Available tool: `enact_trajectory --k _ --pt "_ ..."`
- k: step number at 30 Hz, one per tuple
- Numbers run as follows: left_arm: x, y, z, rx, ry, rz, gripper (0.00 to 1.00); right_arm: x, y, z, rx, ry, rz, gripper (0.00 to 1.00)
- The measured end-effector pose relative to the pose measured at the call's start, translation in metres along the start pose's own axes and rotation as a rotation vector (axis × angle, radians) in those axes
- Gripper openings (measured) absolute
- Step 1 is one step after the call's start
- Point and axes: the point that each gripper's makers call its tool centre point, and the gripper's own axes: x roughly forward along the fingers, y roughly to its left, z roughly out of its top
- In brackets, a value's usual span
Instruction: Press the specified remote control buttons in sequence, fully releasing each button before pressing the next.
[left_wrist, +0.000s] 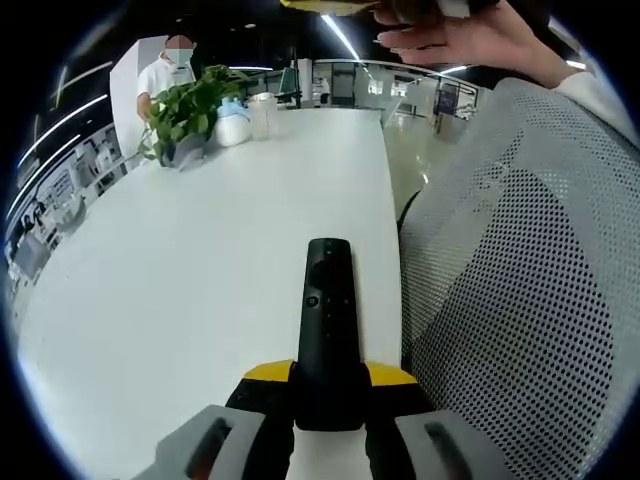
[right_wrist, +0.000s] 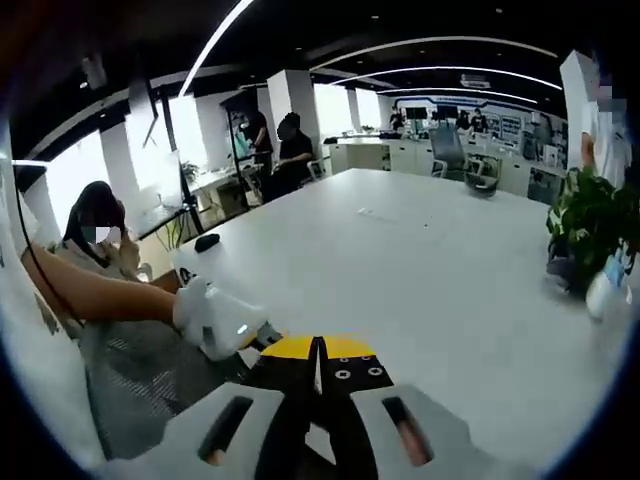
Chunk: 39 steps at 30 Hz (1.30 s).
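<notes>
over white table (left_wrist: 200, 290) | left gripper (left_wrist: 330, 405) clamps remote (left_wrist: 328, 310) | right gripper (right_wrist: 318, 375) jaws together

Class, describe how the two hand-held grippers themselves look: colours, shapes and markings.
The left hand-held gripper has grey jaws with dark slots, black inner pads and a yellow band. The right hand-held gripper matches: grey slotted jaws, black pads with small round marks, yellow band behind.

White table (left_wrist: 200, 300); plant (left_wrist: 185, 110); bottles (left_wrist: 233, 122).

Bright, even light from ceiling strips (right_wrist: 225, 35); window glare; fisheye bending at edges; soft shadows.
</notes>
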Motion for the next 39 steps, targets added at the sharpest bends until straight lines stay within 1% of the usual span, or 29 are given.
enact_trajectory --k 2,3,4,6,7,9,10,11,12,14,18,19,22,24,27,29,31,32,33,34,37,39 --pt "0.0 0.0 0.0 0.0 0.001 0.001 0.25 -0.006 -0.007 0.006 -0.033 -0.04 -0.05 0.0" --pt "0.0 0.0 0.0 0.001 0.002 0.0 0.25 -0.009 -0.009 0.008 -0.041 -0.057 -0.065 0.01" --pt "0.0 0.0 0.0 0.002 0.003 0.0 0.25 -0.012 -0.009 0.01 -0.041 -0.083 -0.062 0.03" --pt "0.0 0.0 0.0 0.002 0.004 -0.001 0.25 -0.015 -0.006 0.017 0.013 -0.156 -0.034 0.07" --pt "0.0 0.0 0.0 0.001 0.005 0.0 0.25 -0.018 -0.005 0.02 0.058 -0.192 -0.027 0.11" --pt "0.0 0.0 0.0 0.005 0.009 0.0 0.25 -0.022 -0.009 0.022 0.083 -0.222 -0.041 0.2" --pt "0.0 0.0 0.0 0.003 0.009 0.001 0.25 -0.024 -0.012 0.023 0.073 -0.227 -0.061 0.25" --pt "0.0 0.0 0.0 0.002 0.009 0.001 0.25 -0.027 -0.019 0.024 0.047 -0.232 -0.109 0.28" --pt "0.0 0.0 0.0 0.0 0.007 0.002 0.25 -0.03 -0.022 0.027 0.024 -0.248 -0.131 0.31" --pt "0.0 0.0 0.0 -0.002 0.005 0.003 0.25 -0.034 -0.026 0.033 -0.012 -0.286 -0.166 0.4" --pt "0.0 0.0 0.0 -0.004 0.005 0.003 0.25 -0.038 -0.029 0.031 -0.048 -0.278 -0.21 0.6" --pt "0.0 0.0 0.0 -0.004 0.005 0.003 0.25 -0.039 -0.03 0.031 -0.048 -0.285 -0.217 0.66" --pt "0.0 0.0 0.0 -0.003 0.006 0.003 0.25 -0.04 -0.033 0.031 -0.056 -0.311 -0.25 0.8" --pt "0.0 0.0 0.0 -0.002 0.007 0.003 0.25 -0.038 -0.039 0.029 -0.073 -0.315 -0.28 0.86" --pt "0.0 0.0 0.0 -0.002 0.007 0.004 0.25 -0.038 -0.046 0.027 -0.126 -0.285 -0.328 0.89" --pt "0.0 0.0 0.0 -0.003 0.009 0.005 0.25 -0.04 -0.043 0.03 -0.137 -0.307 -0.332 0.91" --pt "0.0 0.0 0.0 -0.003 0.01 0.006 0.25 -0.041 -0.045 0.03 -0.151 -0.305 -0.356 0.96" --pt "0.0 0.0 0.0 -0.004 0.01 0.006 0.25 -0.04 -0.05 0.021 -0.154 -0.241 -0.385 0.98" --pt "0.0 0.0 0.0 -0.005 0.011 0.006 0.25 -0.039 -0.052 0.015 -0.15 -0.199 -0.392 0.99" --pt "0.0 0.0 0.0 -0.005 0.011 0.007 0.25 -0.038 -0.055 0.012 -0.148 -0.181 -0.406 1.0" --pt "0.0 0.0 0.0 -0.01 0.014 0.01 0.25 -0.043 -0.06 0.013 -0.12 -0.2 -0.426 1.0" --pt "0.0 0.0 0.0 -0.011 0.014 0.011 0.25 -0.046 -0.065 0.012 -0.059 -0.206 -0.438 1.0"
